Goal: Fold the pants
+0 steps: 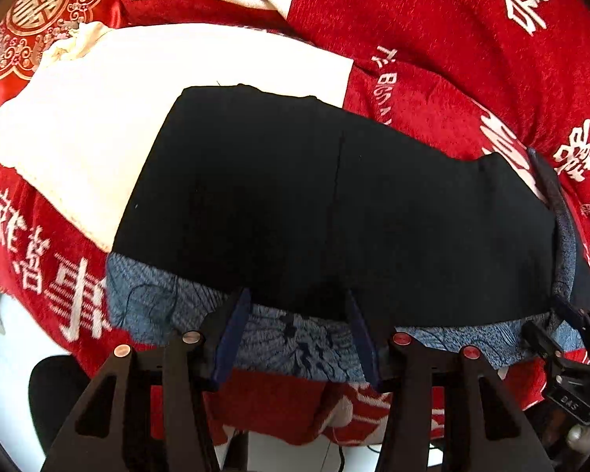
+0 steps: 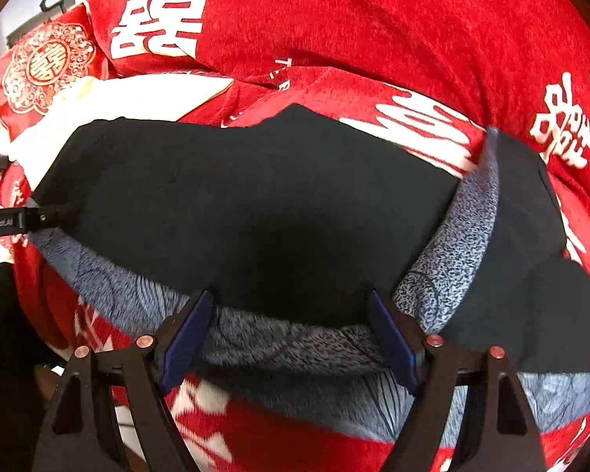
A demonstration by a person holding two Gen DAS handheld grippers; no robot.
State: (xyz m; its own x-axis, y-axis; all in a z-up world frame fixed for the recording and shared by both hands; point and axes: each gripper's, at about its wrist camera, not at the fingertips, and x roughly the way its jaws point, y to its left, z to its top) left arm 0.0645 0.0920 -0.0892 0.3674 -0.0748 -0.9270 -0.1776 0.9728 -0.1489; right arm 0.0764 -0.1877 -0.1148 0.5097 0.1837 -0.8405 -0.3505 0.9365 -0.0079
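The black pants (image 1: 314,204) lie folded on the red bedspread, with their blue-grey patterned lining (image 1: 145,299) showing along the near edge. My left gripper (image 1: 297,299) is open, its blue pads straddling the near edge of the pants. The right gripper's fingers (image 1: 570,322) show at the far right by a pants corner. In the right wrist view the pants (image 2: 255,196) fill the middle and my right gripper (image 2: 291,301) is open at their near lined edge (image 2: 295,342). A turned-up lining flap (image 2: 464,228) stands at the right. The left gripper's fingers (image 2: 39,216) touch the pants' left edge.
A red bedspread (image 1: 432,39) with white characters covers the bed. A white cloth (image 1: 118,110) lies under the far left of the pants. A red embroidered cushion (image 2: 43,67) sits at the far left. The bed's near edge and white floor (image 1: 4,373) are below left.
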